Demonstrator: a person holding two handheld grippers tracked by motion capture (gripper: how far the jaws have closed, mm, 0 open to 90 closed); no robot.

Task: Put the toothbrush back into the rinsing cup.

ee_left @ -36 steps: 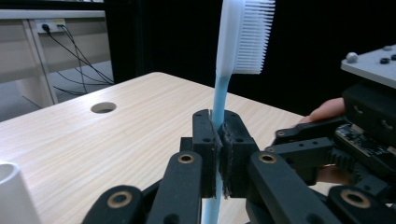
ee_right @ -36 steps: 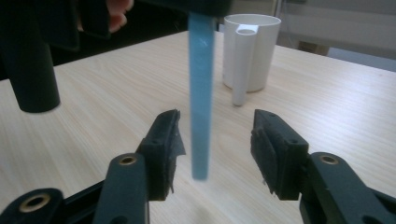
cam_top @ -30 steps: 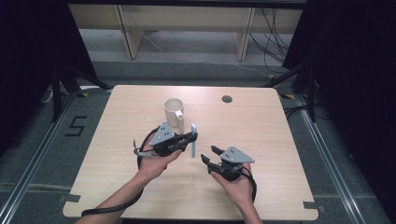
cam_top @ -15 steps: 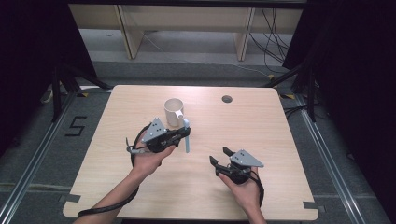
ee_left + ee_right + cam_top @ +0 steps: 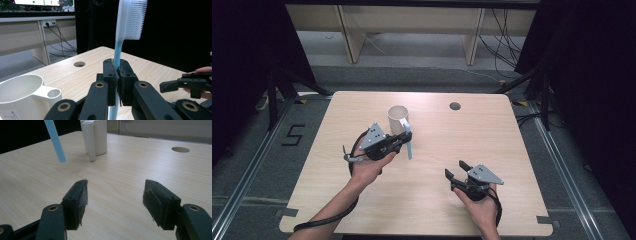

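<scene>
Since a second ago the left claw [image 5: 406, 141] has carried the toothbrush [image 5: 409, 145] up the bench [image 5: 512, 150] toward the mug [image 5: 398, 119], while the right claw [image 5: 455, 170] has drawn back toward the person's edge and now sits low, well apart from everything.

The bench is bare apart from the cable hole [image 5: 455, 106] at its far side. The mug stands just beyond and beside the left claw, mouth up, its handle turned toward the claw. The toothbrush is pinched mid-handle between the left claw's closed pads: in the left gripper view its bristle head [image 5: 131, 18] stands above the claw and its handle runs down below, so the brush is about upright. The right claw's jaws stand wide apart, with nothing between them.

The step looks like standing the brush in the mug. To do it well, I'd say the handle tip [image 5: 61, 159], which hangs clear of the bench and short of the mug, must first rise above the rim. Then it should be centred over the opening, not the handle loop [image 5: 53, 93]. Keep the brush vertical, lower it, and release only once the tip is well inside.
</scene>
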